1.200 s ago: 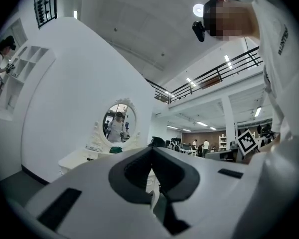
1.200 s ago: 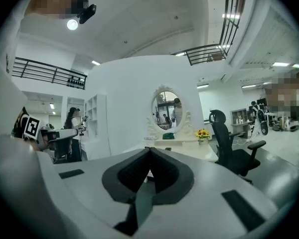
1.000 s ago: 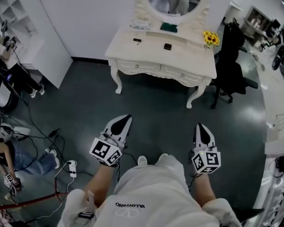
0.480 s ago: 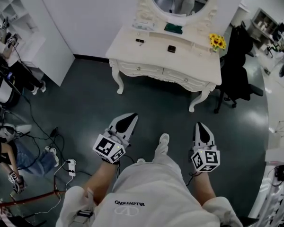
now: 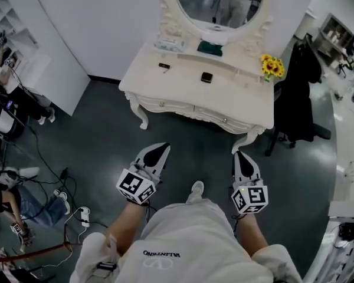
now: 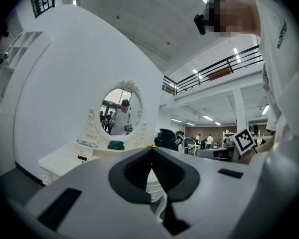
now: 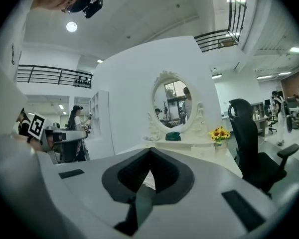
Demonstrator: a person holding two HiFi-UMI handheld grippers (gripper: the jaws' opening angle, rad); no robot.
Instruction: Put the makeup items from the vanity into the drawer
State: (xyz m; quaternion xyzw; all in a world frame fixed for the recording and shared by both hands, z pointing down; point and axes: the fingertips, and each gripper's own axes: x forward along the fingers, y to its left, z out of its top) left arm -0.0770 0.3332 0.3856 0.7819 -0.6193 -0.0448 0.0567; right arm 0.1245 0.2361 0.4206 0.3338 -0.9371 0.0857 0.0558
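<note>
- Two grippers are held well short of the vanity (image 5: 183, 90), over the dark floor on its front side; the left gripper (image 5: 159, 150) is clenched, its jaws met at the tips with nothing between them; the right gripper (image 5: 241, 156) is likewise clenched and empty.
- One line of print can be read: "VALENTINO", seen upside down on the white shirt (image 5: 183, 240) of the person holding the grippers; black-and-white square markers are carried on each gripper's cube.
- On the vanity's top a small dark item (image 5: 206, 76) is laid near the middle, and a second dark item (image 5: 164, 65) lies toward the left end; what they are cannot be told.
- On the raised shelf at the vanity's back, under the oval mirror (image 5: 219, 2), a green item (image 5: 210, 48) and a pale boxed item (image 5: 170, 43) are set; any print on them is too small to be read.
- Yellow flowers (image 5: 272, 66) are stood at the vanity's right back corner; a black chair (image 5: 295, 93) is placed just beside its right end.
- Two drawer fronts (image 5: 165, 105) are seen along the vanity's front edge, both shut.
- All items on the vanity are well apart from both grippers, ahead of the jaw tips.
</note>
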